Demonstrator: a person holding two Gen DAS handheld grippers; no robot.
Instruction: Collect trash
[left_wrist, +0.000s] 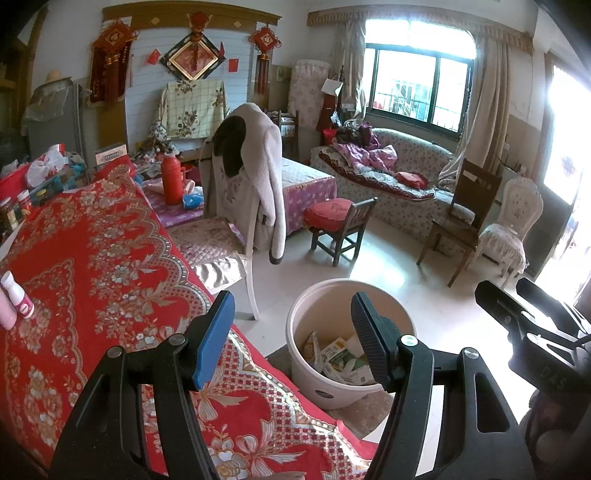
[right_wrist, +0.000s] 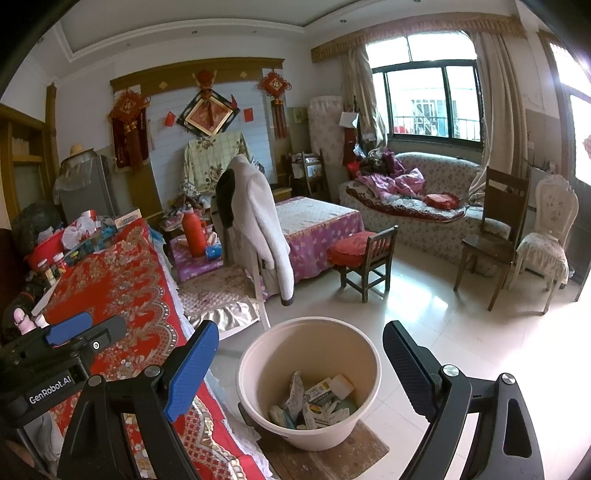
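A cream plastic bucket (left_wrist: 314, 317) (right_wrist: 266, 347) stands on the floor beside the table, with several crumpled wrappers and small cartons (left_wrist: 340, 360) (right_wrist: 317, 402) in its bottom. My left gripper (left_wrist: 291, 339) is open and empty, held over the table's edge just left of the bucket. My right gripper (right_wrist: 299, 373) is open and empty, held above the bucket's mouth. The right gripper also shows at the right of the left wrist view (left_wrist: 532, 317), and the left gripper shows at the left of the right wrist view (right_wrist: 74, 332). Two small pink-and-white bottles (left_wrist: 14, 299) stand on the table at the far left.
The table has a red patterned cloth (left_wrist: 92, 266) (right_wrist: 122, 280), with jars, boxes and bags at its far end (left_wrist: 40, 177). A chair draped with a grey coat (left_wrist: 251, 177) stands behind the bucket. A small stool (left_wrist: 340, 225), sofa (left_wrist: 406, 166) and two chairs (left_wrist: 480, 221) lie farther off.
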